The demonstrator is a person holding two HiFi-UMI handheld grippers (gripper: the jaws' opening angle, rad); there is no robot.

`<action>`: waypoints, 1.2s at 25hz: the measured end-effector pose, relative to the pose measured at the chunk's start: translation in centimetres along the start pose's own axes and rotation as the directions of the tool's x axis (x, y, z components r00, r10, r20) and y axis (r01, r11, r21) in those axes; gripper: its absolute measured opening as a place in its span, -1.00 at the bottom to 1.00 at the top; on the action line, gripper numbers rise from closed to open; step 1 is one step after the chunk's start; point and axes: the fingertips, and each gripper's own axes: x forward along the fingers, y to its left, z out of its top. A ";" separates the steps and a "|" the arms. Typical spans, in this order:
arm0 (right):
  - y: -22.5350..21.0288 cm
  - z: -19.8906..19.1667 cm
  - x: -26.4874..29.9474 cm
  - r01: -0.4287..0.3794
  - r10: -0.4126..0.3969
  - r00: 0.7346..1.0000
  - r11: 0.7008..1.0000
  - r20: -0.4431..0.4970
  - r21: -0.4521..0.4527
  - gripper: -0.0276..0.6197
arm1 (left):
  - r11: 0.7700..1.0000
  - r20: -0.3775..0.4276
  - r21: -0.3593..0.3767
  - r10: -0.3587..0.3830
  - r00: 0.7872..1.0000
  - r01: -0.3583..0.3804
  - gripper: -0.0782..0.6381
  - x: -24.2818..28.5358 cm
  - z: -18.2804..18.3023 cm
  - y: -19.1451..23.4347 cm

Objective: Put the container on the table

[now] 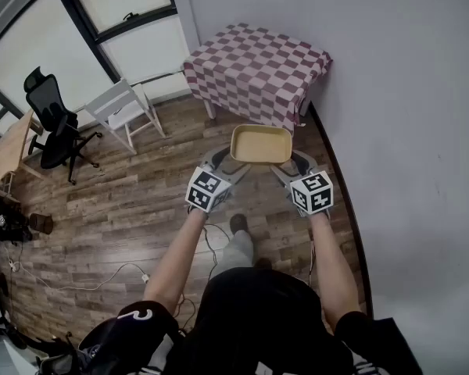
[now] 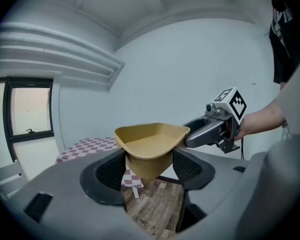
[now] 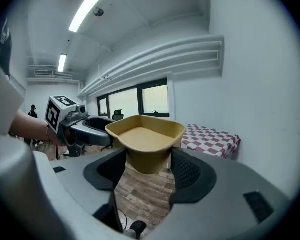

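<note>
container (image 1: 261,144): tan, empty, level, aloft | table (image 1: 254,65): checkered, just beyond

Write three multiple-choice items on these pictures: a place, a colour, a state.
1. Where is the container relative to the table?
A. On it.
B. Under it.
C. In the air, short of it.

2. The table's cloth is:
A. Dark red and white checks.
B. Plain blue.
C. Green stripes.

3. The left gripper and right gripper are:
A. Both shut on the container.
B. Both open, empty.
C. Both out of view.

Key: 1 C, it hangs over the wooden floor. 2 A, the checks show in every view. 3 A, each gripper view shows jaws pressing its sides.
</note>
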 end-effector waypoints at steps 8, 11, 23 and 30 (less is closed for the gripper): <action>1.1 -0.5 -2.3 0.005 -0.005 1.000 1.000 0.011 0.000 0.00 | 1.000 0.004 0.004 -0.007 1.000 0.007 0.04 -1.1 -0.1 -2.2; 1.3 -0.6 -2.7 0.006 -0.006 1.000 1.000 0.010 -0.002 0.00 | 1.000 0.003 -0.001 -0.011 1.000 0.011 0.04 -1.3 -0.3 -2.6; 1.6 -1.2 -3.1 0.012 -0.012 1.000 1.000 0.010 0.005 0.00 | 1.000 0.002 -0.017 -0.021 1.000 0.021 0.03 -1.5 -0.8 -3.2; 1.3 -1.3 -2.7 0.010 -0.010 1.000 1.000 0.011 0.011 0.00 | 1.000 -0.002 -0.022 -0.011 1.000 0.011 0.02 -1.2 -0.9 -2.7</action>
